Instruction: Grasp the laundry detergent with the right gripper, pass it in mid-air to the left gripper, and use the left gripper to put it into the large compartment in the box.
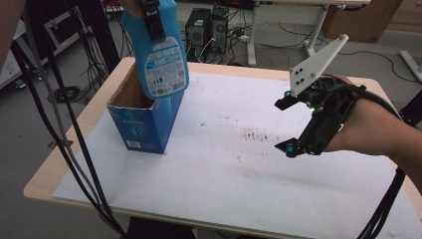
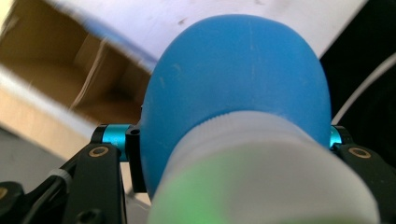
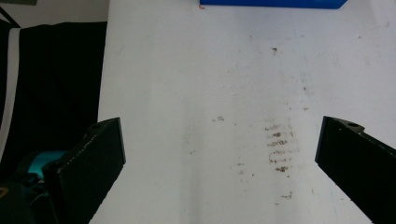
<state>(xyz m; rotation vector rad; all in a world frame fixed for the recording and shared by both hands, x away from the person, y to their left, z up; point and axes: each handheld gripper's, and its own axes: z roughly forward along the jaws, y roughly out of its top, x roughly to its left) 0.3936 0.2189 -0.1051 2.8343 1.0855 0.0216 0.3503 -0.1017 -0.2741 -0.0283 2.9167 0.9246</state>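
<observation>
Because the open-topped blue box [image 1: 144,117] stands at the left of the worktop [image 1: 224,164], the left gripper [image 1: 153,20], jaws clenched on the blue bottle [image 1: 159,55], hangs it base-down over the opening, likely for lowering in; the right gripper [image 1: 288,124] waits aside, jaws released, empty.

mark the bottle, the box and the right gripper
bottle [image 1: 161,62]: high view, its label.
box [image 1: 142,128]: high view, its blue front wall.
right gripper [image 1: 283,125]: high view, midway between its open fingertips.
</observation>
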